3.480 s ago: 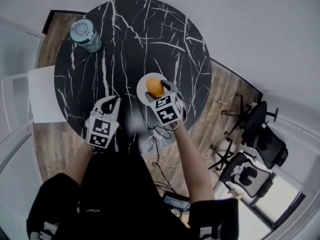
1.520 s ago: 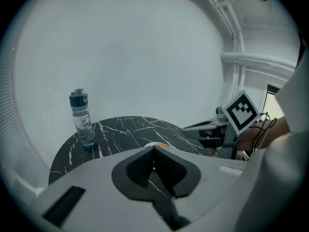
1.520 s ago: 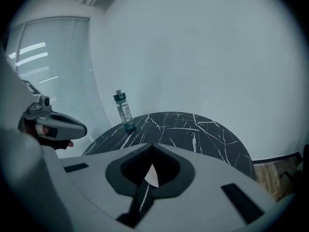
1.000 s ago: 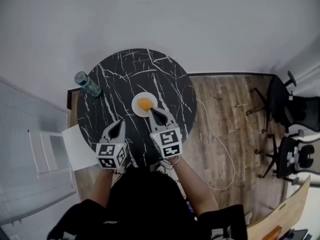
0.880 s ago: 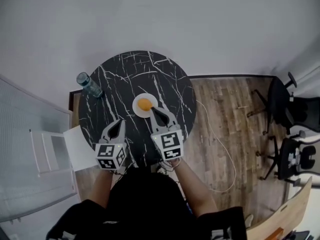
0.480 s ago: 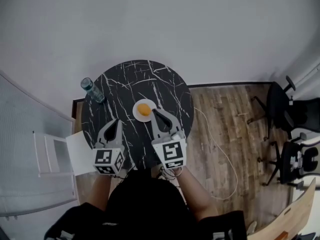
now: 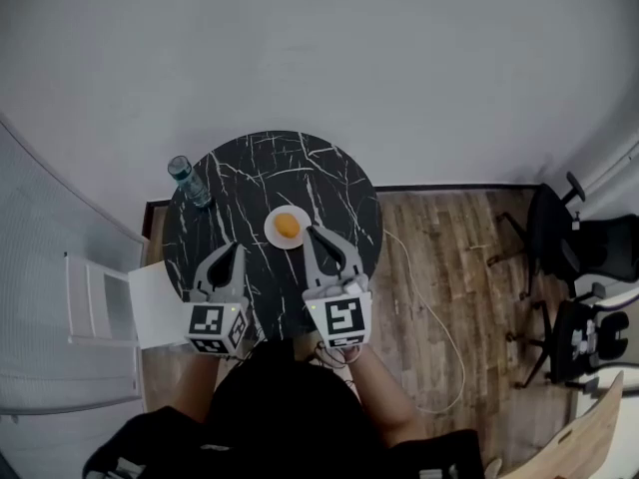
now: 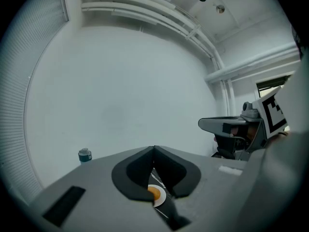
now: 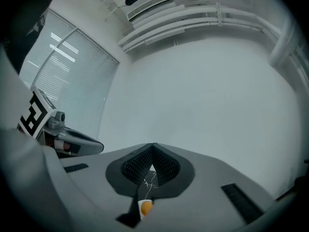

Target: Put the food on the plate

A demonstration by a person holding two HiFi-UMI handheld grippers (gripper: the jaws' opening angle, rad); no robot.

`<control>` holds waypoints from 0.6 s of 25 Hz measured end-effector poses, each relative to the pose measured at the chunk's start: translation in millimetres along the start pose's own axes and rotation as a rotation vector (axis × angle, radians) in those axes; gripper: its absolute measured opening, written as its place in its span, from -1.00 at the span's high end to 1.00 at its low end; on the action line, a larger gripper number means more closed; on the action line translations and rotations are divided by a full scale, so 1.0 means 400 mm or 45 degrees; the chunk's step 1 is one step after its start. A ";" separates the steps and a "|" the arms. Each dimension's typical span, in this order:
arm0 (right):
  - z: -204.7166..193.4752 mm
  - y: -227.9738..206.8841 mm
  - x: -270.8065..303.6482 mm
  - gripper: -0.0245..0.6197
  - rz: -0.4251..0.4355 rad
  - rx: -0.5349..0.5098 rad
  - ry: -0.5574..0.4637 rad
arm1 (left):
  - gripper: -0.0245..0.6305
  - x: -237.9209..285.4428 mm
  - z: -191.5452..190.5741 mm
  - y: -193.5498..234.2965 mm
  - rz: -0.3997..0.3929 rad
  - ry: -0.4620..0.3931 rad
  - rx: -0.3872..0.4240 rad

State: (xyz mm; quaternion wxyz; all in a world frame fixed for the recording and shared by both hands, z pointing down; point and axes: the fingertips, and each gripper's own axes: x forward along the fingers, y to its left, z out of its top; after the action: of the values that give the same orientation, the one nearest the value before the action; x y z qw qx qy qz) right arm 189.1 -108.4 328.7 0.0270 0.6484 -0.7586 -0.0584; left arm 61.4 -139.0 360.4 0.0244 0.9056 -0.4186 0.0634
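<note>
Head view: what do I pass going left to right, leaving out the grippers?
Water bottle → plate holding the orange → black office chairs.

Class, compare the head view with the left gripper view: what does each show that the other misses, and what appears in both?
Only the head view: the wooden floor, the office chairs and the person's dark top.

Only the left gripper view: the white rails under the ceiling, and a look straight along the left gripper, its jaws shut tip to tip with nothing between them.

Both: the orange food lying on the white plate, the bottle, the black marble table and the right gripper.
</note>
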 end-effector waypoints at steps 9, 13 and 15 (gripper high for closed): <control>0.017 0.001 -0.018 0.94 0.004 -0.023 -0.002 | 0.93 -0.007 0.006 -0.004 0.000 -0.012 -0.019; 0.019 -0.002 -0.019 0.94 0.005 -0.031 -0.006 | 0.93 -0.007 0.004 -0.008 -0.002 -0.010 -0.019; 0.016 -0.004 -0.014 0.94 0.006 -0.033 -0.003 | 0.93 -0.002 0.001 -0.003 0.001 -0.005 -0.019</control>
State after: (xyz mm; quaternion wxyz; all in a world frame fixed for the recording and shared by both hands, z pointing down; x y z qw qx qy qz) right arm 190.7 -102.6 322.4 0.0345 0.6460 -0.7594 -0.0690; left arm 61.7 -137.5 359.9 0.0302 0.9055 -0.4193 0.0584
